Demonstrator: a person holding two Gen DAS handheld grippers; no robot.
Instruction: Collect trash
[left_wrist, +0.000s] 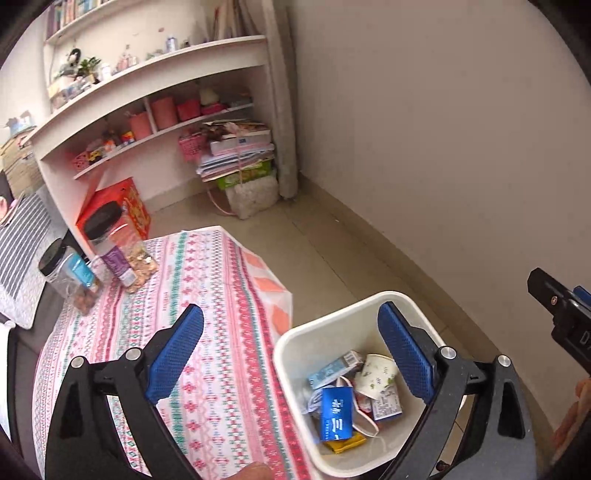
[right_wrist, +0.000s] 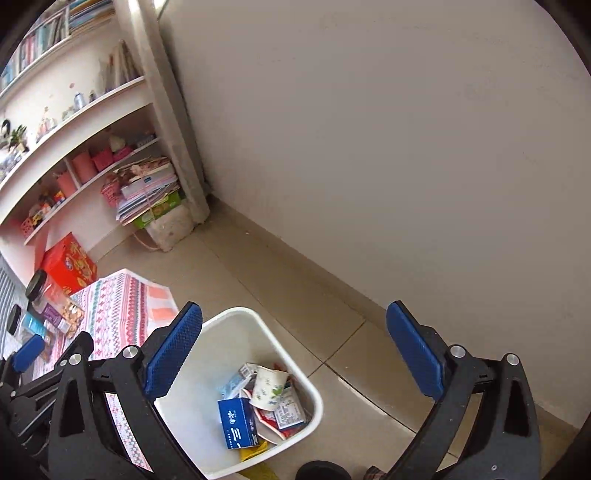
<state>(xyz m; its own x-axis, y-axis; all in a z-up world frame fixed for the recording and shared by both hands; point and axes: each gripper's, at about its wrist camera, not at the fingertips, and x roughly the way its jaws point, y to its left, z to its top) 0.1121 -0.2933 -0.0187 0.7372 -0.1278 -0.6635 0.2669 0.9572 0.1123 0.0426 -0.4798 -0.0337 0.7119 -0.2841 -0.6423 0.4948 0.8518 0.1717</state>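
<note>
Currently both jaws are seen spread wide, nothing held. Left gripper (left_wrist: 290, 345) is poised over the table (left_wrist: 207, 332) edge and the white bin (left_wrist: 295, 334); right gripper (right_wrist: 293, 343) is held above the bin (right_wrist: 236, 317) and floor tiles (right_wrist: 354, 354). Trash is found inside the bin: blue box (left_wrist: 335, 413), paper cup (left_wrist: 376, 376), carton (left_wrist: 334, 369). Two jars (left_wrist: 118, 254) are noted at 10 o'clock on the table.

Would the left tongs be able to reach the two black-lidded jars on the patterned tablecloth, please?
Probably yes: the left tongs are open and empty, the jars stand on the tablecloth ahead to their left, and nothing lies between.
</note>
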